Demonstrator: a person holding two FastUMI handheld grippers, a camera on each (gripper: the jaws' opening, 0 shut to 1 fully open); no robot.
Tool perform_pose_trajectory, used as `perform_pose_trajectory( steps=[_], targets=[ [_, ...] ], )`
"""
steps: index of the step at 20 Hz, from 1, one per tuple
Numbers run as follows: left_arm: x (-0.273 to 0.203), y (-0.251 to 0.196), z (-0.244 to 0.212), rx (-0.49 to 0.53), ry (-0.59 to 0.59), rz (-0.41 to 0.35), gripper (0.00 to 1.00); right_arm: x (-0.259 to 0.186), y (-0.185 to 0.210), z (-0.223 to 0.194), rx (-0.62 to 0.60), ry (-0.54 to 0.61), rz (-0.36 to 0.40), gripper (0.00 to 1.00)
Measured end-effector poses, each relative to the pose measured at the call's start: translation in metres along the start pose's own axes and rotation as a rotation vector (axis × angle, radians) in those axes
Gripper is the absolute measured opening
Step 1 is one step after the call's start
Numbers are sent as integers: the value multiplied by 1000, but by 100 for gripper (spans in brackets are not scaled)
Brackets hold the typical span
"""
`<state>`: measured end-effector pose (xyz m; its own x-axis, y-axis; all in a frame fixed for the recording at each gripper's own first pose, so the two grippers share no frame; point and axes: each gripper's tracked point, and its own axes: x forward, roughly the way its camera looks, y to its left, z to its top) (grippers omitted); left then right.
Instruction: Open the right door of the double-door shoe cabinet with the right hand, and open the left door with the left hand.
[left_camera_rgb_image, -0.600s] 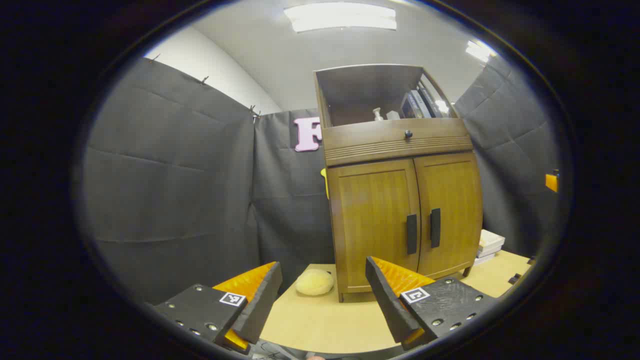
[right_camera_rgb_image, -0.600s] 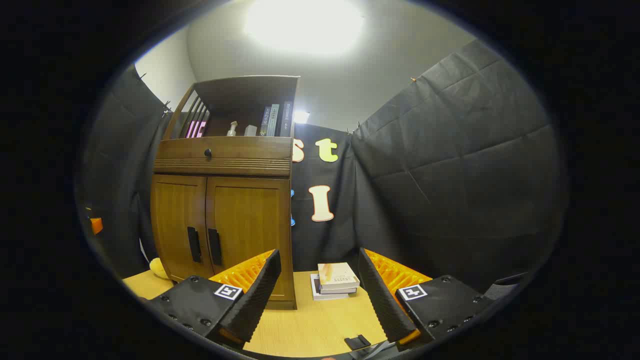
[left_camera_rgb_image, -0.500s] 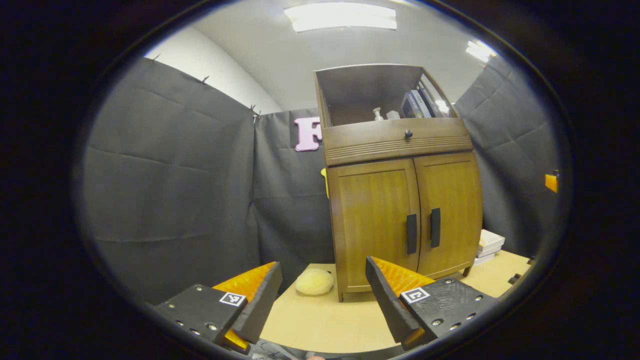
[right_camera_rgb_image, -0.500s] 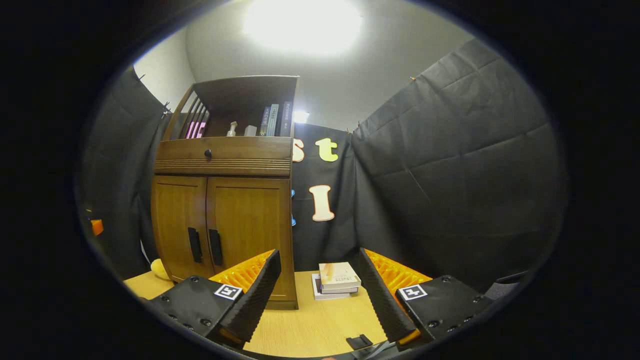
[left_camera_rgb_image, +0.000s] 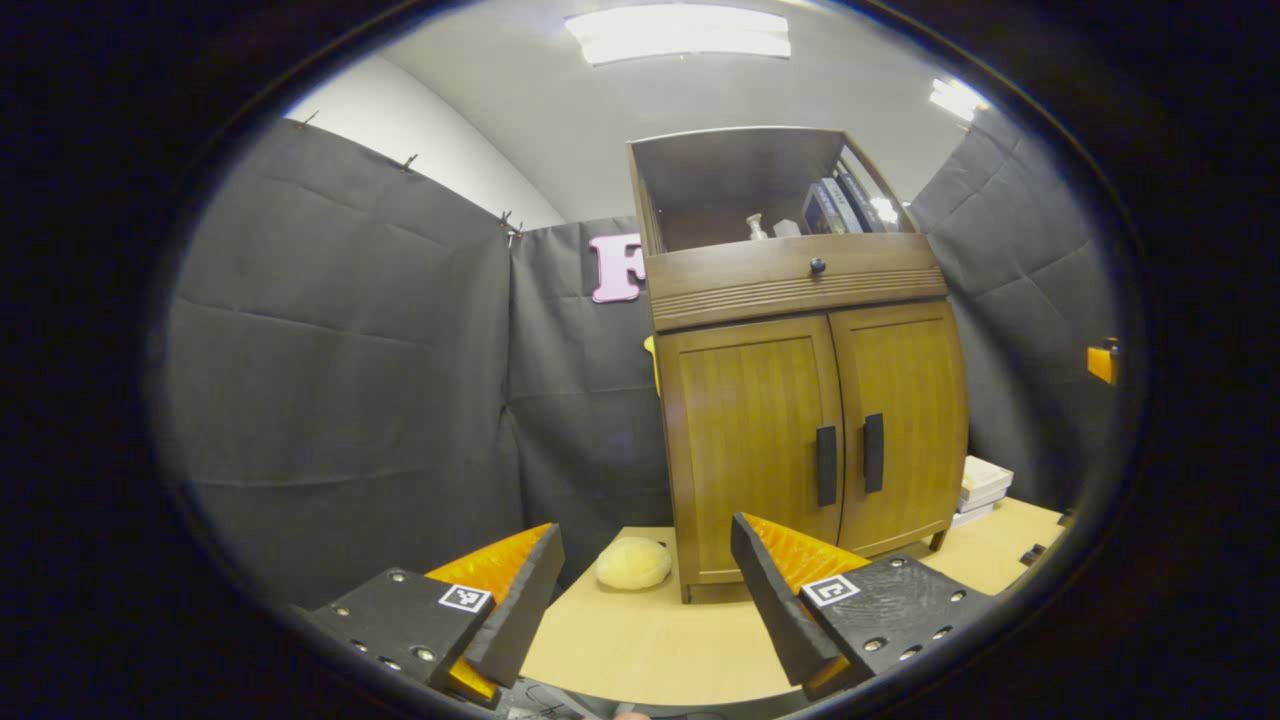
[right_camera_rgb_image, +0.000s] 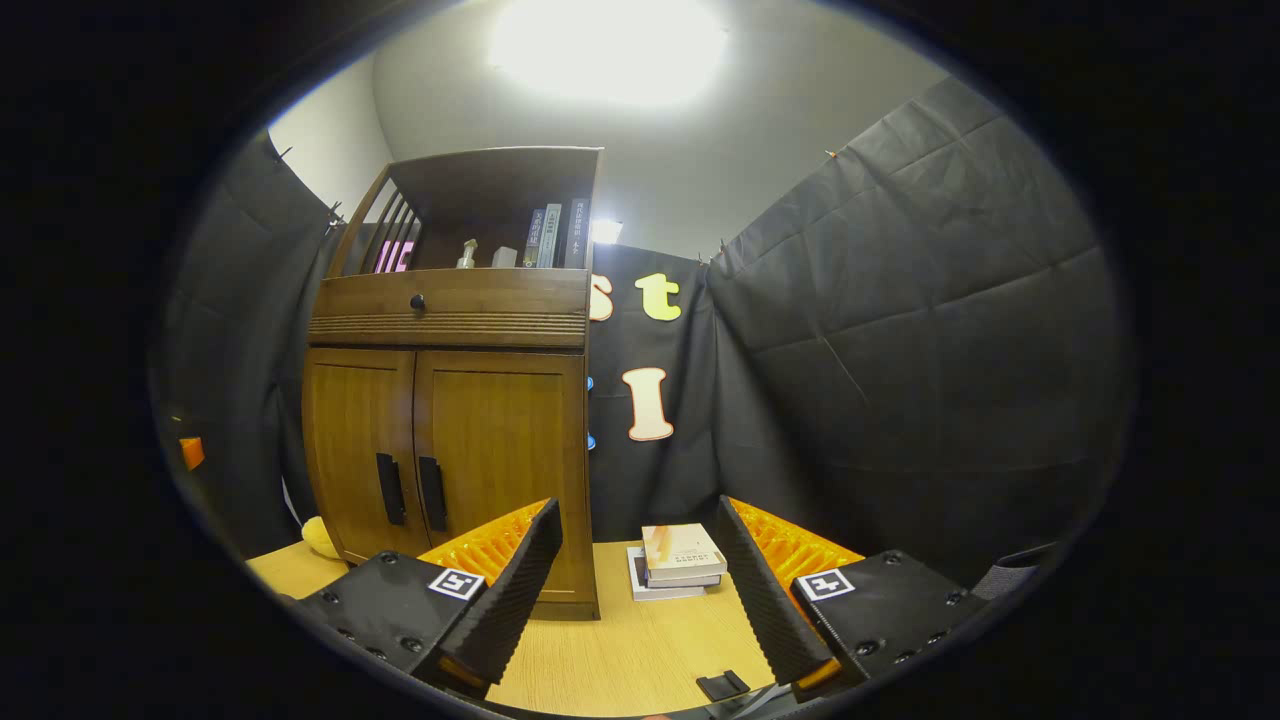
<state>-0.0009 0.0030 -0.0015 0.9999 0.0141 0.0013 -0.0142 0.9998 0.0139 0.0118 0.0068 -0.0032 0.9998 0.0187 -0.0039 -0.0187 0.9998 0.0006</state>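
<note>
Left gripper view: gripper (left_camera_rgb_image: 640, 600) apart, shoe cabinet (left_camera_rgb_image: 800, 400) ahead, doors closed.

book spines (right_camera_rgb_image: 553, 236) on the cabinet's top shelf – too small to tell, small bottle (left_camera_rgb_image: 756, 227) – unclear

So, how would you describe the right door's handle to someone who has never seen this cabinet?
Find the wooden shoe cabinet on the table. Its two lower doors are shut and meet in the middle, where two dark vertical handles stand side by side. The right door's handle is the one nearer the stack of books, not the yellow sponge.
</note>
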Motion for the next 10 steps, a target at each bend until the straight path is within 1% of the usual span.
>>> perform_pose_trajectory(
  steps=[7, 10],
  targets=[
    [-7, 5, 0, 5, -1, 27, 100, 18, 22, -4, -2, -1, 52, 97],
    [-12, 13, 2, 14, -2, 44, 100, 31, 40, -6, 31, 3, 90, 98]
  ],
)
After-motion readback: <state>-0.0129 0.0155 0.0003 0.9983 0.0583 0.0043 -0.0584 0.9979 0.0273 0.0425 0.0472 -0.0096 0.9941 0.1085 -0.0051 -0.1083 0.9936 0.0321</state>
